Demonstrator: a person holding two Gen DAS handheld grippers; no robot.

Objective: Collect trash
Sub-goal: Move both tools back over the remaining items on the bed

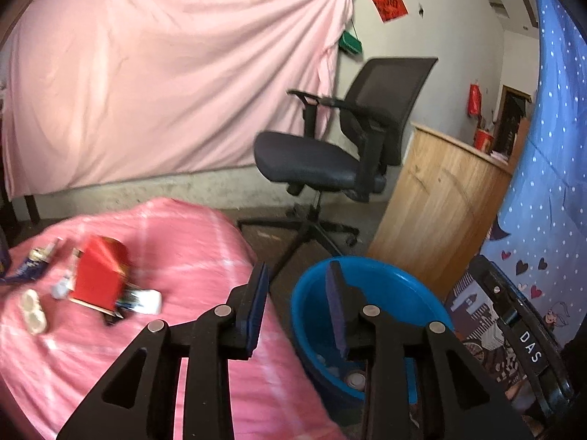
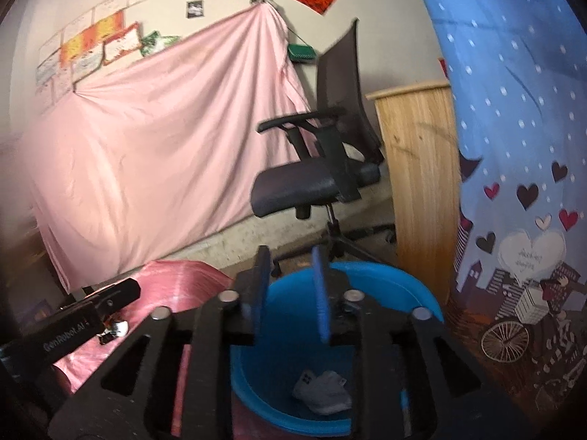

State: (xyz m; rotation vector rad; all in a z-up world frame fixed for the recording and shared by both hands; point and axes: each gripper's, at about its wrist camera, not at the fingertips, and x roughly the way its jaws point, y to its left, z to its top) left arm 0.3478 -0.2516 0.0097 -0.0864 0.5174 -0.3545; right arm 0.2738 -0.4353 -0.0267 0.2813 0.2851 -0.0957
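In the left wrist view, trash lies on a pink-covered table (image 1: 190,256): a red box (image 1: 99,275), a blue tube (image 1: 25,269), a white tube (image 1: 145,299) and small pale pieces (image 1: 33,311). A blue bin (image 1: 308,315) stands on the floor to the table's right. My left gripper (image 1: 297,271) is open and empty, over the table edge and the bin's rim. My right gripper (image 2: 290,256) is open and empty above the blue bin (image 2: 389,286), where crumpled white paper (image 2: 323,392) lies. The left gripper's black body (image 2: 73,315) shows at the right wrist view's left.
A black office chair (image 1: 330,146) stands behind the bin, with a wooden cabinet (image 1: 440,201) to its right. A blue curtain with hearts (image 1: 557,146) hangs at the far right. A pink sheet (image 1: 165,91) covers the back wall.
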